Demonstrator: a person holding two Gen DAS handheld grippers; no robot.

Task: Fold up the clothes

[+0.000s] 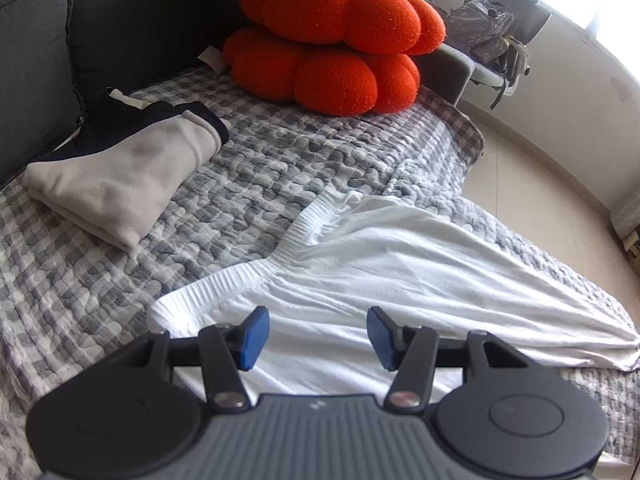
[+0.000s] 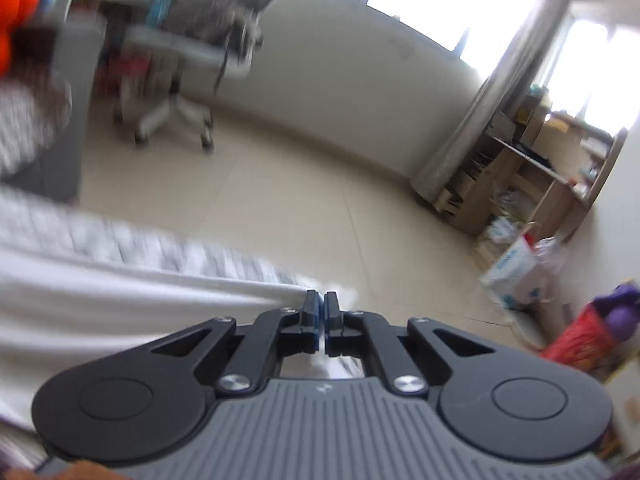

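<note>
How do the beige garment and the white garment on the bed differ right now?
The beige garment is folded into a compact stack with dark trim; the white garment lies spread out, ribbed waistband showing. No gripper touches the beige garment, while the right gripper is shut on an edge of the white garment and the left gripper hangs open over it. Both rest on the checked quilt.

Orange pumpkin cushions, checked quilt, office chair, wooden shelves

Trousers lie on the quilt, folded garment left, stacked cushions behind
</note>
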